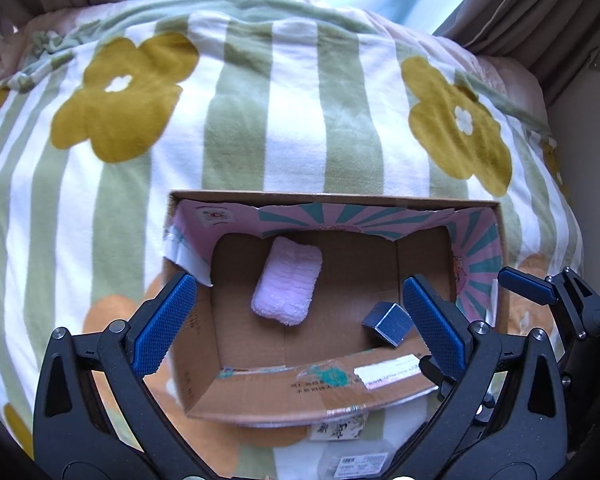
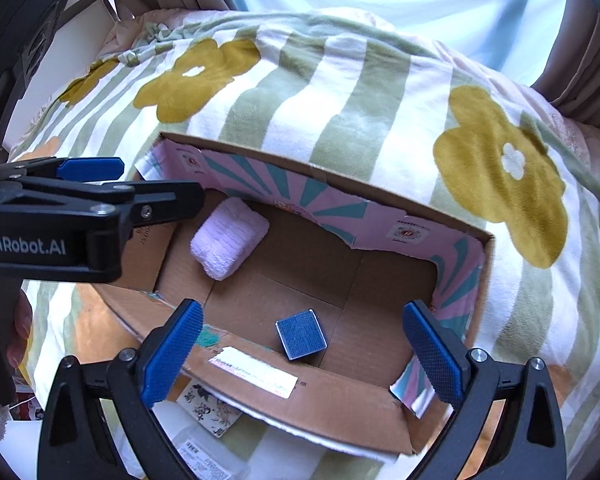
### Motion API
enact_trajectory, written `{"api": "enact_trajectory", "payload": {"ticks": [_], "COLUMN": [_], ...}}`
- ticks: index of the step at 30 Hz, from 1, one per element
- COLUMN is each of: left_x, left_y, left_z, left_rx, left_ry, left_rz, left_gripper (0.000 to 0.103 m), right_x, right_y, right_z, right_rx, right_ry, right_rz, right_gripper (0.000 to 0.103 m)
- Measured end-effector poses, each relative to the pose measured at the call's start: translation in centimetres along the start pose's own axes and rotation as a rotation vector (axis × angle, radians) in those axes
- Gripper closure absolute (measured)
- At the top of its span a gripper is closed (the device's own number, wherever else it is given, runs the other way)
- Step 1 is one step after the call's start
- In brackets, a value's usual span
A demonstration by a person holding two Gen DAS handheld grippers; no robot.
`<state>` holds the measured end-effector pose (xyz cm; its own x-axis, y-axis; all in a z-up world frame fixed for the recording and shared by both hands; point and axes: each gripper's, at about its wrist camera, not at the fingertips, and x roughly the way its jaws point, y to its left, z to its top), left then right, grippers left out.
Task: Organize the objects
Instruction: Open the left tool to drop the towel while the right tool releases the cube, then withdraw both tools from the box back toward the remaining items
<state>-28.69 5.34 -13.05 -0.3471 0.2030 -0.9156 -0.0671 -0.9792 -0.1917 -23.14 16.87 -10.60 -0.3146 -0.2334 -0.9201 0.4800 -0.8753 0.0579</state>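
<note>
Above the open cardboard box point(image 1: 380, 394), the left gripper point(image 1: 300, 324) points down into it with its two blue pads spread wide, and nothing is between them. The right gripper point(image 2: 304, 344) is just beside it, also aimed down over the box from the near side, jaws wide apart and empty. In the right wrist view the left gripper's black body lies across the left edge of the box, and a part of a hand point(image 2: 20, 332) shows under it.

Inside the box there are two things: one folded pink towel point(image 1: 287, 286) toward the far left part of the floor, and one small blue cube point(image 2: 301, 334) near the front wall, well apart from the towel. The box sits on one striped blanket point(image 1: 260, 120) with yellow flowers. Some printed papers point(image 2: 210, 410) lie under the front of the box
</note>
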Motion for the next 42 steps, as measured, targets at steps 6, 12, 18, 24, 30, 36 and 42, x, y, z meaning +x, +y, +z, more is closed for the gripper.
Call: {"api": "enact_trajectory", "payload": {"ticks": [6, 12, 18, 24, 30, 36, 42], "left_x": [-5.7, -12.1, -18.2, -22.2, -23.8, -23.8, -24.3], "left_y": [0.1, 0.9, 1.1, 1.3, 1.9, 2.7, 3.2], "left_z": [-0.8, -2.7, -5.6, -9.1, -13.6, -16.7, -17.2], "left_rx": [-0.005, -0.028, -0.010, 0.003, -0.006, -0.004, -0.012], "left_ry": [-0.053, -0.108, -0.185, -0.220, -0.213, -0.187, -0.194], "left_rz": [0.013, 0.016, 0.040, 0.053, 0.033, 0.035, 0.025], "left_gripper": [0.000, 0.000, 0.000, 0.000, 0.000, 0.000, 0.000], "right_x": [-5.3, -11.0, -16.3, -19.7, -21.5, -22.7, -24.0], "right_y": [0.5, 1.1, 2.1, 3.7, 5.4, 6.5, 6.5], "right_z": [0.4, 0.2, -1.4, -4.2, -8.3, -10.4, -10.9], "right_rx": [0.048, 0.133, 0.182, 0.235, 0.275, 0.214, 0.235], "right_ry": [-0.056, -0.127, -0.182, -0.211, -0.220, -0.254, -0.298], "right_rz": [-0.016, -0.036, -0.078, -0.109, -0.123, -0.150, -0.131], "right_gripper": [0.003, 0.003, 0.003, 0.003, 0.003, 0.003, 0.003]}}
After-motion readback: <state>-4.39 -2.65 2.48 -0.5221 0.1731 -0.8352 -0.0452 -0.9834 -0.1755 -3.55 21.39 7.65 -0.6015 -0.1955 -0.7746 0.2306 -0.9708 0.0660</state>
